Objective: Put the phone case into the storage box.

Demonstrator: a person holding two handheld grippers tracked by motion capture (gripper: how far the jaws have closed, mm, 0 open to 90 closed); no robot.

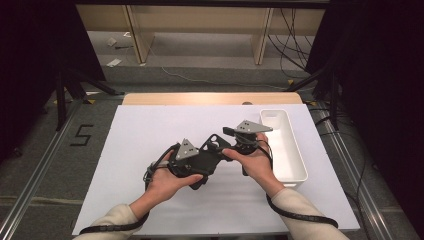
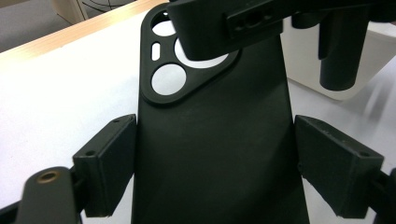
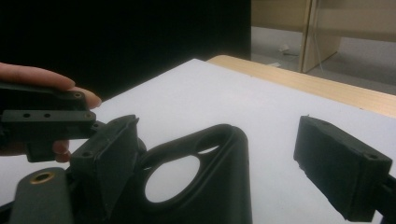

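**Phone case held between two hand-held grippers above the white mat**

High view: a black phone case (image 1: pixel 206 159) sits near the middle of the white mat (image 1: pixel 150 135), between the left gripper (image 1: pixel 192 172) and the right gripper (image 1: pixel 231 145). The left hand (image 1: pixel 167 182) and the right hand (image 1: pixel 255 162) enter from the near edge. A white bin (image 1: pixel 287 145) stands at the right edge of the mat, just beside the right hand. Jaw contact is not legible here.

Left gripper view: the phone case (image 2: pixel 215 154) lies lengthwise between the two jaws of the left gripper (image 2: pixel 215 172). The jaws stand wide, with both pads set against the long edges of the case, so the case is clamped across its width. The camera cut-outs face the far end, where part of the right gripper overlaps them. A corner of the white bin (image 2: pixel 303 60) shows to the far right.

Right gripper view: the cut-out end of the phone case (image 3: pixel 205 182) is in front of the right gripper (image 3: pixel 215 168). The left pad is at the case edge; the right pad stands clear of it with mat visible between, so this gripper is open and grips nothing. Fingertips of the left hand (image 3: pixel 42 79) appear at the left.
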